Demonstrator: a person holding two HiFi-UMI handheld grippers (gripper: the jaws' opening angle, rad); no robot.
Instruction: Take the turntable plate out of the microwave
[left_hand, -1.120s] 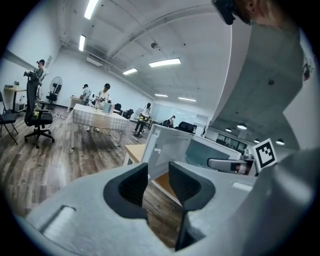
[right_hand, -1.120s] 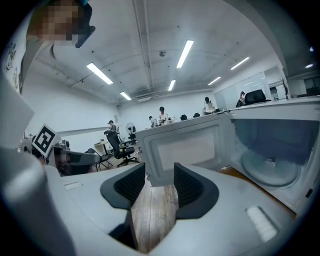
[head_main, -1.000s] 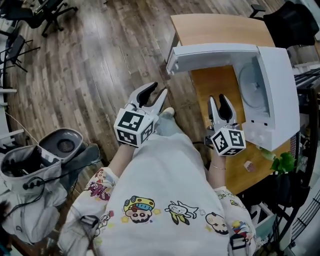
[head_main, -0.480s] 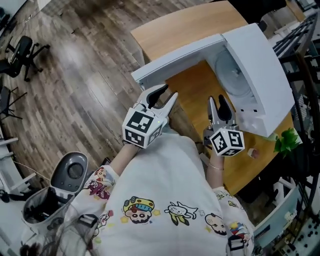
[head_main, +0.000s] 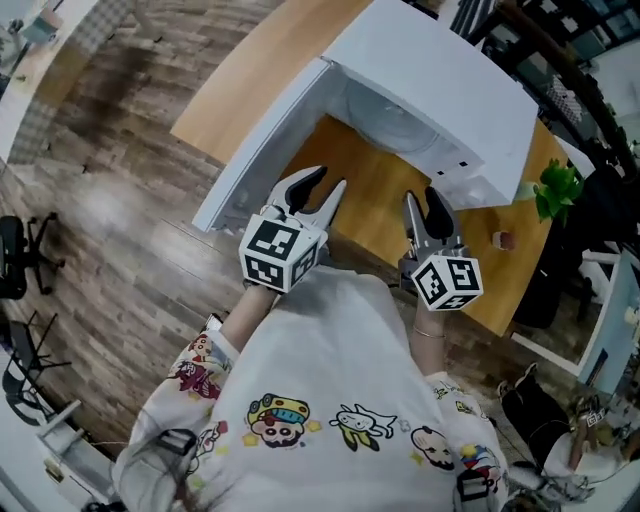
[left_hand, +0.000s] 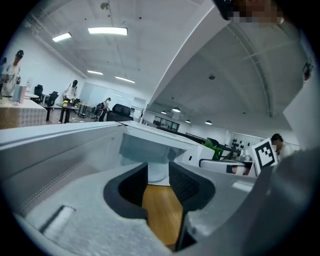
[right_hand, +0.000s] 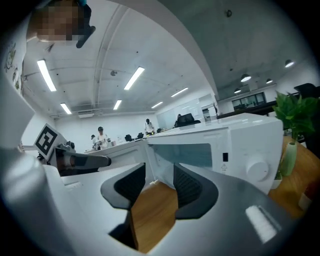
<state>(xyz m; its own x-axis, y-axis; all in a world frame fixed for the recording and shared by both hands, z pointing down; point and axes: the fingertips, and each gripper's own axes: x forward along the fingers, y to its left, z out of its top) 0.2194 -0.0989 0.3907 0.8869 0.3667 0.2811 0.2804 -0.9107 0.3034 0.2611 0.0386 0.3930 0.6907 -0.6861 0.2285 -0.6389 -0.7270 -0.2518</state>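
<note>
The white microwave (head_main: 440, 90) stands on a wooden table (head_main: 365, 195) with its door (head_main: 265, 150) swung open to the left. Inside lies the round glass turntable plate (head_main: 395, 118). My left gripper (head_main: 323, 183) is open and empty, short of the opening, near the door's edge. My right gripper (head_main: 423, 200) is open and empty too, over the table in front of the control panel. In the left gripper view the open gripper (left_hand: 157, 172) faces the cavity (left_hand: 145, 147). In the right gripper view the open gripper (right_hand: 159, 182) faces the microwave (right_hand: 240, 145) and its knob (right_hand: 257, 170).
A green potted plant (head_main: 555, 185) stands right of the microwave, and a small brown object (head_main: 502, 240) lies on the table near it. Wooden floor lies to the left, below the open door. Dark shelving stands beyond the table at the right.
The view has swung round, so the microwave's opening is now straight ahead of both grippers instead of off to the right. Both grippers came closer to it and stayed open and empty.
</note>
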